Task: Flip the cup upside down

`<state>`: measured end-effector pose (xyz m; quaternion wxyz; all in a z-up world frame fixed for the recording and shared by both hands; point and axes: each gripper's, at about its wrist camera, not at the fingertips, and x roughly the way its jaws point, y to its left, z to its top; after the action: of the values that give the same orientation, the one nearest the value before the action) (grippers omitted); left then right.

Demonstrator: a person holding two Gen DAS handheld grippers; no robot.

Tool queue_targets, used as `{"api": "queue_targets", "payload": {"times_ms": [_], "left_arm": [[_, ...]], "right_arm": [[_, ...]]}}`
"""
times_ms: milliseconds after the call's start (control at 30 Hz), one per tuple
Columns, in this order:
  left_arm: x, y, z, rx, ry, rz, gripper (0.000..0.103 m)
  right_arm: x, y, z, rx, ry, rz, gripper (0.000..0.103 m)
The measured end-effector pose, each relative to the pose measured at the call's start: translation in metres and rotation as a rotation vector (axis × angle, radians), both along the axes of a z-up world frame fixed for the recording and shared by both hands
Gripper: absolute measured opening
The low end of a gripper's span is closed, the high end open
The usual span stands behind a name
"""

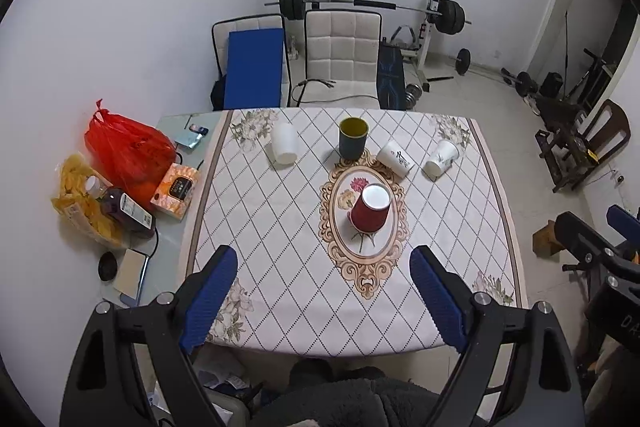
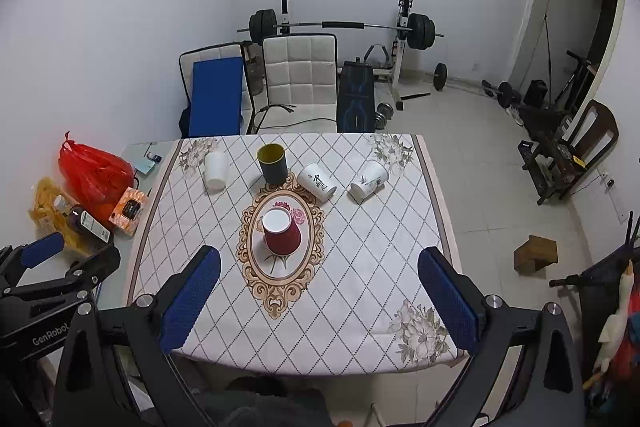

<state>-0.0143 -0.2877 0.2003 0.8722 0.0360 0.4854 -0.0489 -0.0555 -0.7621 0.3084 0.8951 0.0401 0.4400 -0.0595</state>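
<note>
A red paper cup (image 1: 370, 208) stands upside down, white base up, on the oval medallion in the middle of the tablecloth; it also shows in the right wrist view (image 2: 281, 231). A dark green cup (image 1: 353, 138) (image 2: 273, 163) stands upright behind it. Three white cups (image 1: 284, 143) (image 1: 396, 155) (image 1: 441, 157) stand upside down in the back row. My left gripper (image 1: 324, 267) is open and empty, above the table's near edge. My right gripper (image 2: 320, 271) is open and empty, also high over the near edge.
Left of the tablecloth (image 1: 256, 227) lie a red plastic bag (image 1: 128, 151), a bag of chips (image 1: 80, 203), a dark bottle (image 1: 124, 207) and an orange tissue box (image 1: 176, 191). White chairs (image 1: 340, 51) and a barbell rack (image 1: 428, 15) stand behind the table. A small wooden box (image 2: 536, 253) sits on the floor at right.
</note>
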Motion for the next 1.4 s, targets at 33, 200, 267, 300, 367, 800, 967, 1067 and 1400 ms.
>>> {"api": "queue_targets", "payload": {"times_ms": [33,200,267,300,367,800,967,1067,1400], "left_arm": [[0.001,-0.001,-0.003,-0.004,0.012,-0.003,0.088],[0.003,-0.001,-0.007,-0.008,0.020,0.003,0.088],[0.005,0.000,-0.008,-0.006,0.019,0.008,0.088],[0.007,0.002,-0.008,-0.006,0.017,0.011,0.088],[0.010,0.005,-0.008,-0.006,0.017,0.016,0.088],[0.024,0.017,-0.005,-0.002,0.003,0.039,0.088],[0.026,0.020,0.000,-0.007,-0.015,0.049,0.095],[0.026,0.022,0.004,-0.007,-0.028,0.055,0.100],[0.026,0.025,0.008,0.002,-0.040,0.060,0.101]], "right_arm": [[-0.001,0.000,0.000,-0.001,0.006,0.000,0.101],[0.024,-0.004,-0.012,-0.002,0.031,-0.001,0.101],[0.029,-0.004,-0.015,-0.001,0.038,0.000,0.101],[0.037,-0.004,-0.017,0.000,0.042,0.001,0.101],[0.042,-0.004,-0.018,-0.004,0.041,0.001,0.101],[0.068,-0.002,-0.031,0.007,0.071,0.012,0.101],[0.073,-0.002,-0.032,0.008,0.068,0.011,0.101],[0.073,0.000,-0.030,0.005,0.058,0.011,0.101],[0.071,0.006,-0.028,0.003,0.053,0.015,0.101]]}}
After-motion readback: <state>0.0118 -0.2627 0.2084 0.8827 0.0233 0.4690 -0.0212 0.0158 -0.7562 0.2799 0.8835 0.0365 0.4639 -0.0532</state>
